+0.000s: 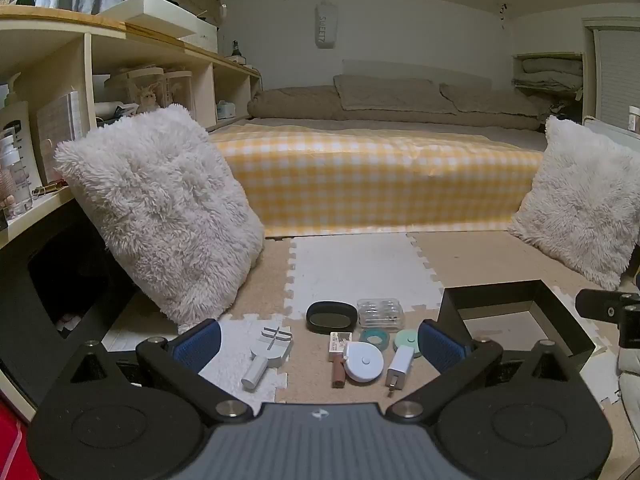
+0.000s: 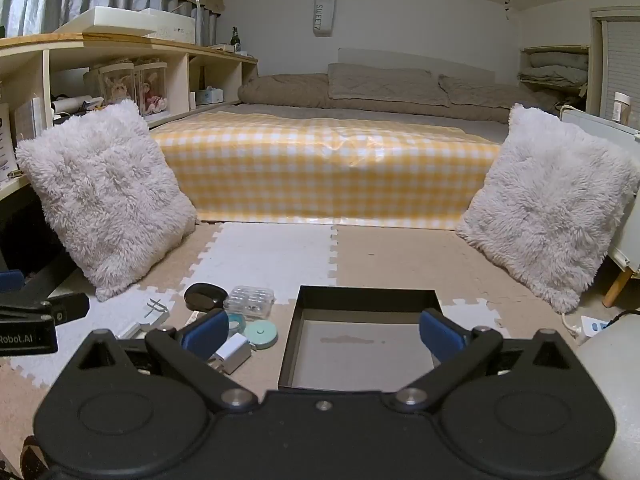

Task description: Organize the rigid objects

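Rigid objects lie clustered on the foam floor mat [image 1: 352, 264], just left of the black tray [image 2: 364, 300], which we take as our landmark and the likely place for them. Largest first: the bed with its yellow checked cover [image 1: 360, 176] stands well behind the tray, and a fluffy white pillow [image 1: 160, 216] leans far to the tray's left, another [image 2: 552, 208] to its right. The tray itself looks empty, so we judge the sorting not yet begun. Nearest the tray's left wall sit a mint round case [image 1: 406, 340] and a white charger [image 1: 400, 368], its long axis running toward us and away; farther left come a white tape measure [image 1: 364, 360], a brown tube [image 1: 339, 372], a teal tape roll [image 1: 375, 337], a clear plastic case [image 1: 379, 312], a black oval case [image 1: 331, 316], and, farthest from the tray, a white handled tool [image 1: 266, 356]. Our left tongs [image 1: 316, 340] stand wide apart with nothing between them, and the cluster lies straight ahead and below them. Our right tongs [image 2: 322, 330] are equally spread and empty, facing the tray. So the left hand is nearer the pieces, and we judge it best placed for the first pick.
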Demonstrator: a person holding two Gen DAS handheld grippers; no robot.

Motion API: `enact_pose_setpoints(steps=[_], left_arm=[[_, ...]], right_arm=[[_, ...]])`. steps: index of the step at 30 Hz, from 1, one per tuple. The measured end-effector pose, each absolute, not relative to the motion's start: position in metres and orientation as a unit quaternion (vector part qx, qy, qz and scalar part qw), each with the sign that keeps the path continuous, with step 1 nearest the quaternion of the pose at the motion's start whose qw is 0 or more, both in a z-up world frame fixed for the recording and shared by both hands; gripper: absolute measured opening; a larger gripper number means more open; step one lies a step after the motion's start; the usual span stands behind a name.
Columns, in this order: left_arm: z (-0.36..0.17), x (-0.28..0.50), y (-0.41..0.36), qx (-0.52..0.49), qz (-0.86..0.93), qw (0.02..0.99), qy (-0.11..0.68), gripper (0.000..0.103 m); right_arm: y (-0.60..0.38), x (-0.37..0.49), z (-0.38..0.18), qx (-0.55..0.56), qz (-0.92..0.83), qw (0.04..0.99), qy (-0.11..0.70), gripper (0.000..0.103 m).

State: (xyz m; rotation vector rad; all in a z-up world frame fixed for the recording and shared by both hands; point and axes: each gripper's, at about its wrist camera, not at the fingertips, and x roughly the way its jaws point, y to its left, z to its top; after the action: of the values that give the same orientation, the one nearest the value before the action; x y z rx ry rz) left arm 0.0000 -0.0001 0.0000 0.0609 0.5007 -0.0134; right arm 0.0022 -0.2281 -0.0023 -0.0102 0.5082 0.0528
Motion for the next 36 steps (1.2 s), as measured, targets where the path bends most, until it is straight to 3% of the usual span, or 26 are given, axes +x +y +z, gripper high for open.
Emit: enact_pose_setpoints(steps=[36], left_arm=[[-0.0001,0.0000,-0.0001,0.031,-0.007,0.968,0.249,0.103]], right_arm=[[-0.2280,0.0016,-0.0018,-0.007,0.025,0.967,0.252,0.103]])
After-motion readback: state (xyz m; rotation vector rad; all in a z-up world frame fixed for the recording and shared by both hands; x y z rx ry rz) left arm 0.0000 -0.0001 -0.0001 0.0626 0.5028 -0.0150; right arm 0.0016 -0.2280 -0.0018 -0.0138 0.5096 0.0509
